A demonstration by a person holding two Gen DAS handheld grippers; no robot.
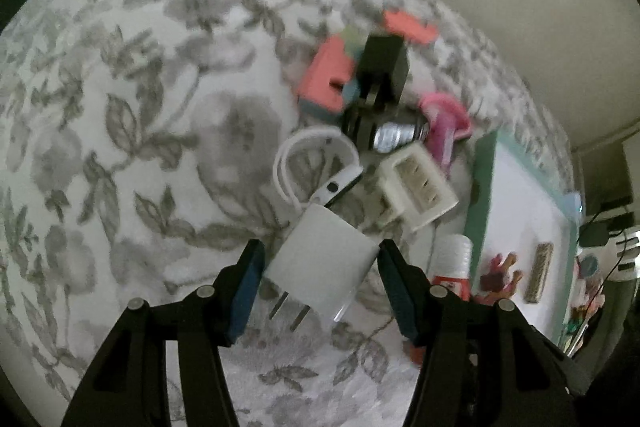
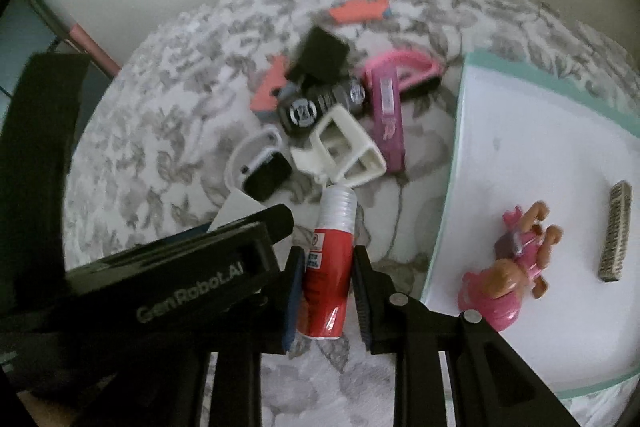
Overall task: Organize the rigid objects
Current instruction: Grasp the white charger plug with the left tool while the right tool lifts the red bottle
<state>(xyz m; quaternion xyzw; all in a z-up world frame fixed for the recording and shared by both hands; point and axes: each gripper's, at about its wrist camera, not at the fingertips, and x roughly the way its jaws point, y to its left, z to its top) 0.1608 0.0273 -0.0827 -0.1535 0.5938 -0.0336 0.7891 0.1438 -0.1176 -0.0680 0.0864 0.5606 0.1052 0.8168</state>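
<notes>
White plastic fills your left claw (image 1: 320, 279): its blue-padded jaws are clamped on the sides of a wall charger (image 1: 324, 263), prongs pointing back toward you. Your right claw (image 2: 326, 297) is clamped on a red-and-white glue stick (image 2: 330, 267), white cap pointing away, held over the grey floral bedspread (image 1: 120, 107). Just beyond them lies a heap on the bedspread: a coiled white cable (image 1: 308, 163) beside a cream multi-socket adapter (image 1: 416, 183), then a black dumbbell-shaped piece with a silver threaded end (image 1: 380, 131), a pink stapler (image 2: 388, 115) and coral foam blocks (image 1: 328, 75). To the right, a white tray with a mint-green rim (image 2: 452, 163) holds a pink doll figure (image 2: 508, 275) and a small grey brush (image 2: 616, 231), well apart from the heap.
</notes>
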